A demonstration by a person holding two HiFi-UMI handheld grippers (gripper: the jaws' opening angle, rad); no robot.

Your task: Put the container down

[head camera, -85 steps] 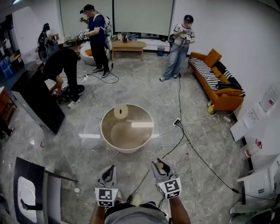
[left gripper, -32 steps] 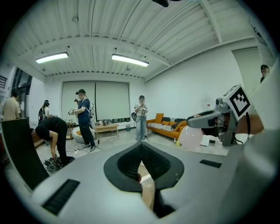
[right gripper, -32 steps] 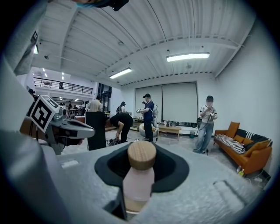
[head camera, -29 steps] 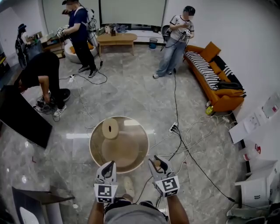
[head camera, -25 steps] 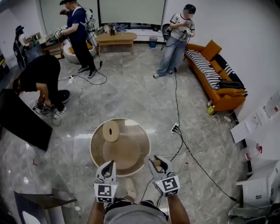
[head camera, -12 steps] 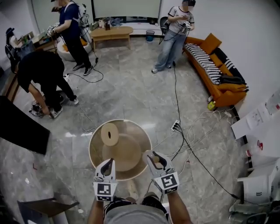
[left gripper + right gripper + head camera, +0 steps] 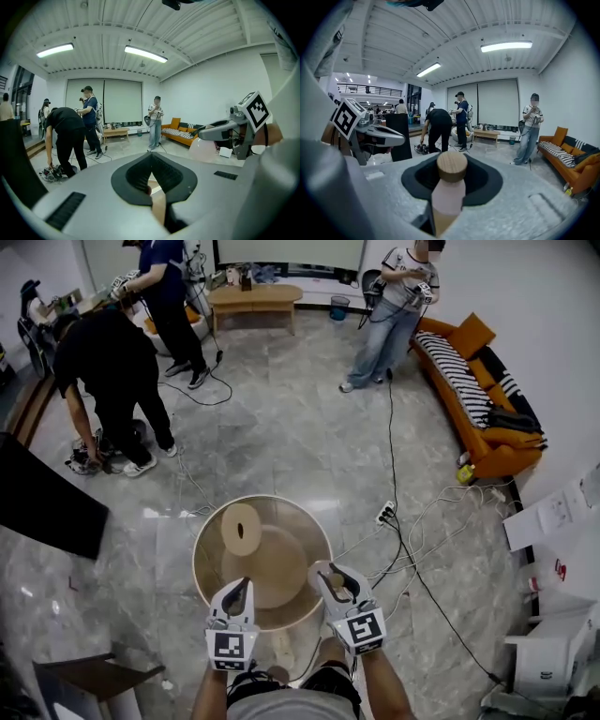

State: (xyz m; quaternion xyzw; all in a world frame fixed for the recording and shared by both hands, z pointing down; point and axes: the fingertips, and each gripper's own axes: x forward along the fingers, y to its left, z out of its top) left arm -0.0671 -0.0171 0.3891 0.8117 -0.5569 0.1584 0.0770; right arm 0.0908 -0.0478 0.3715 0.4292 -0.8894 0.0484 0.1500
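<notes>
A pale pink container (image 7: 448, 192) with a round wooden lid (image 7: 451, 166) stands upright between the jaws of my right gripper (image 7: 451, 174). The head view shows that right gripper (image 7: 330, 576) shut on the container (image 7: 322, 576) over the near right rim of a round wooden table (image 7: 202, 563). Beside it, my left gripper (image 7: 238, 590) hovers over the near rim with its jaws together and nothing in them. The left gripper view has the left gripper (image 7: 151, 159) closed, with the right gripper (image 7: 220, 131) and the pink container (image 7: 204, 149) off to its right.
A wooden cylinder (image 7: 242, 528) lies on the table's far left part. Cables (image 7: 412, 549) and a power strip (image 7: 385, 514) trail across the floor to the right. A black panel (image 7: 42, 512) stands at the left. A person (image 7: 111, 362) bends down behind it; an orange sofa (image 7: 487, 399) lines the right wall.
Both grippers have come forward, from short of the table to over its near rim, the right one still carrying the container. The bending person has shifted to the right.
</notes>
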